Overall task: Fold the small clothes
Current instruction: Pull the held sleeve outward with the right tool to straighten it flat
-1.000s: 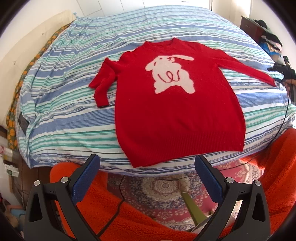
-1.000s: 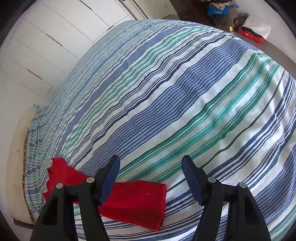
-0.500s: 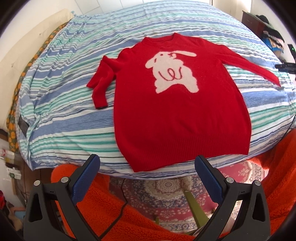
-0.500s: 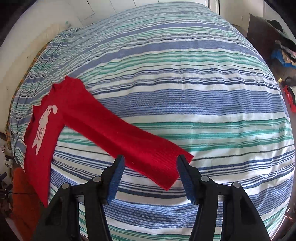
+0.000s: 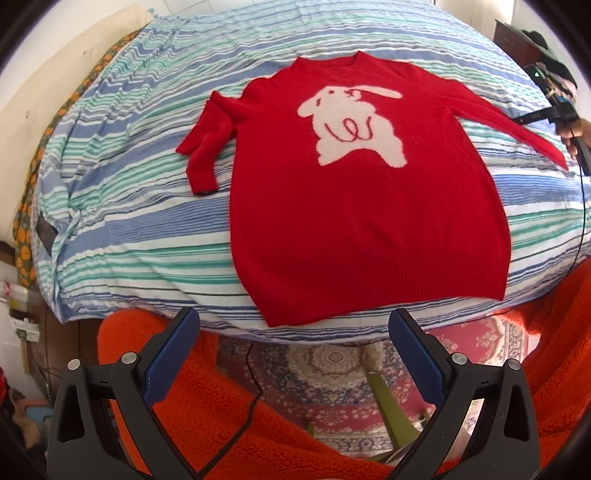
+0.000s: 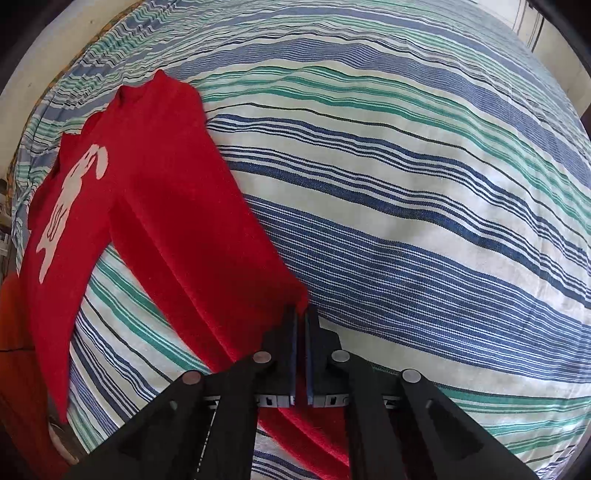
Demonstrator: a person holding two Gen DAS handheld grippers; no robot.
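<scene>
A red sweater [image 5: 362, 221] with a white rabbit on its chest lies flat, front up, on the striped bed [image 5: 129, 184]. Its left sleeve [image 5: 207, 147] is bent down beside the body. The right sleeve [image 5: 517, 125] stretches out to the right. My left gripper [image 5: 293, 321] hangs open over the bed's near edge, just short of the hem, with nothing between its fingers. In the right wrist view, my right gripper [image 6: 301, 314] is shut on the end of that right sleeve [image 6: 207, 258], red cloth pinched between the pads. The cuff runs on under the gripper.
The striped bed cover [image 6: 406, 221] spreads wide beyond the sleeve. Orange fleece [image 5: 184, 387] and a patterned rug [image 5: 332, 365] lie below the bed's near edge. A dark cabinet [image 5: 517, 33] with clutter stands at the far right.
My right gripper swung round over the sleeve end and its jaws went from wide open to shut on the red cloth. The left gripper stayed open and nearly still.
</scene>
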